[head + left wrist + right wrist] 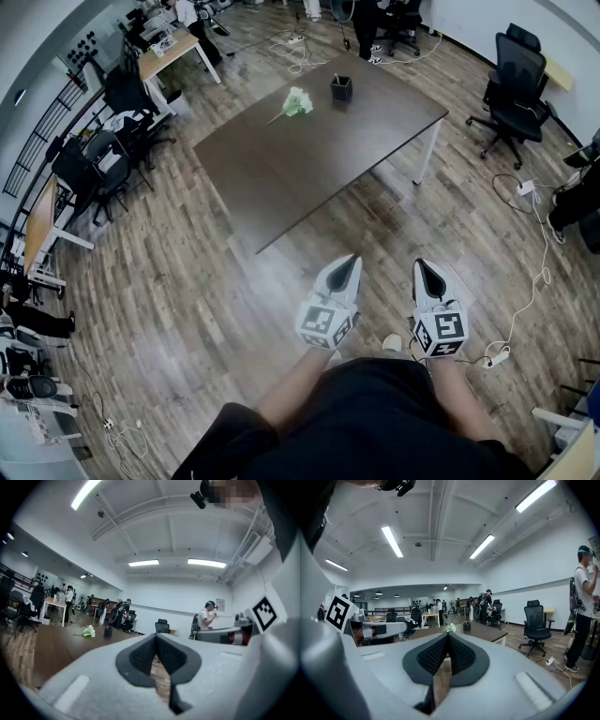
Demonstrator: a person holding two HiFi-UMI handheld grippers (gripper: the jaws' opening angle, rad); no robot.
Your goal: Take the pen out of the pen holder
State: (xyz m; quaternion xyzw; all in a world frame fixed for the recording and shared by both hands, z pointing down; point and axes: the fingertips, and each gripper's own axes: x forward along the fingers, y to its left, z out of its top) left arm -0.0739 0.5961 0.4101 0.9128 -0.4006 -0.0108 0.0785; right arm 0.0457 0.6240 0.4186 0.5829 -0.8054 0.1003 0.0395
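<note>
Pen holder (341,89): small black container, upright on the far part of the dark counter (309,159), close to the far edge. Contents too small to make out in any view. Beside it, to its left in the head view and not touching: white-and-green flower bunch (296,101), lying flat on the same counter. Left gripper (352,262): held over the wooden floor (187,281) on the near side of the counter, well apart from the pen holder, pointing level toward the counter. Jaws closed, ribbed pads meeting at the tips, nothing between them; only floor visible through the narrow slot behind the tips. Right gripper (421,266): just beside the left one, also over the floor, tipped slightly downward toward the counter. Jaws fully closed, pads pressed together, nothing held. In the left gripper view, pen holder and flower bunch far off and to the left of the closed tips; in the right gripper view, both almost directly above the tips. Surroundings: black office chair (516,84) to the right of the counter; white power strip (497,357) with a cable on the floor near the right gripper; person (205,618) standing in the background of the left gripper view.
</note>
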